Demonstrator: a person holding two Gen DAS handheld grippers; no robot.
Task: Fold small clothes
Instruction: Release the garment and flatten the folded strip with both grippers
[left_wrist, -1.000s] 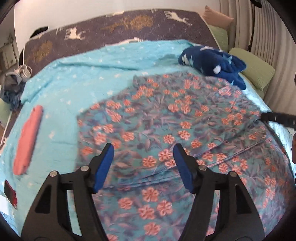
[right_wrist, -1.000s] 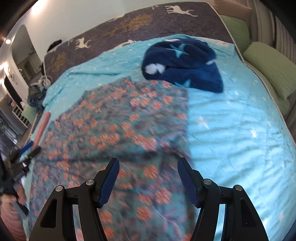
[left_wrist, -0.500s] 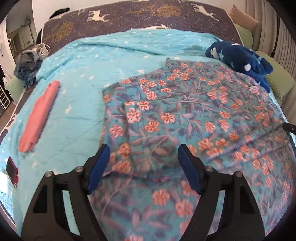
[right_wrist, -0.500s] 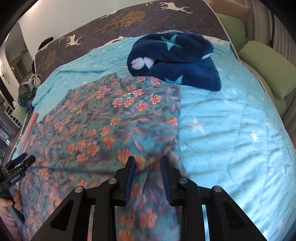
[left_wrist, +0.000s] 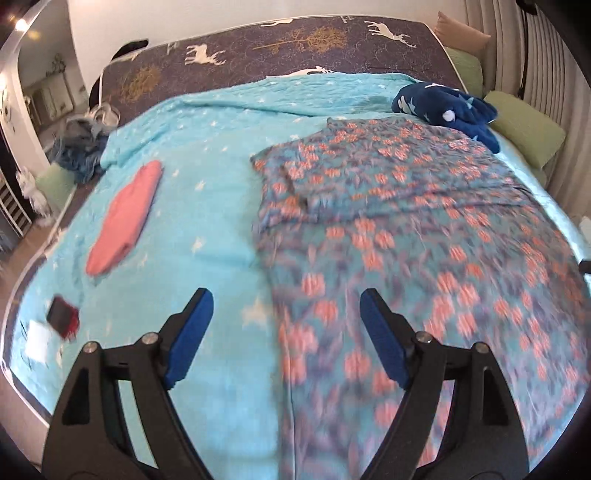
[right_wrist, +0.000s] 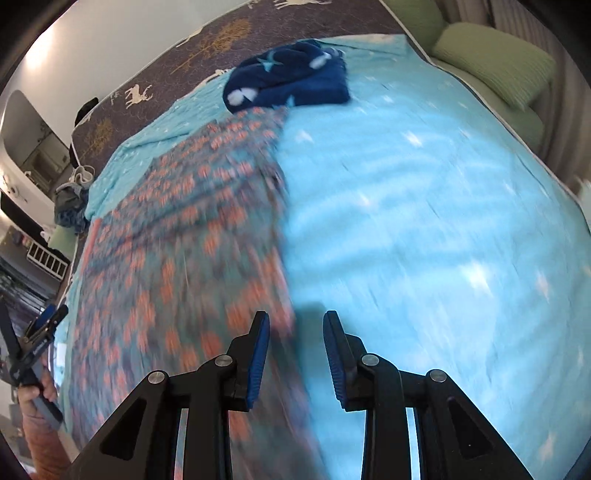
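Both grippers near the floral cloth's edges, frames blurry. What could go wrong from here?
1. The right gripper straddles the edge of the floral teal-and-orange cloth; its jaws are opening with nothing visibly pinched, so it may grab the turquoise star blanket too.
2. The left gripper, jaws opening, sits half over the blanket and could miss the hem.
3. The cloth's far corner is already doubled over; pulling may bunch it.

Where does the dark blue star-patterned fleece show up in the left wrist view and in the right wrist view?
Left wrist view: dark blue fleece at upper right, past the floral cloth's far corner.
Right wrist view: dark blue fleece at top centre, just beyond the floral cloth.
Shared landmark: the deer-print bed cover behind it.
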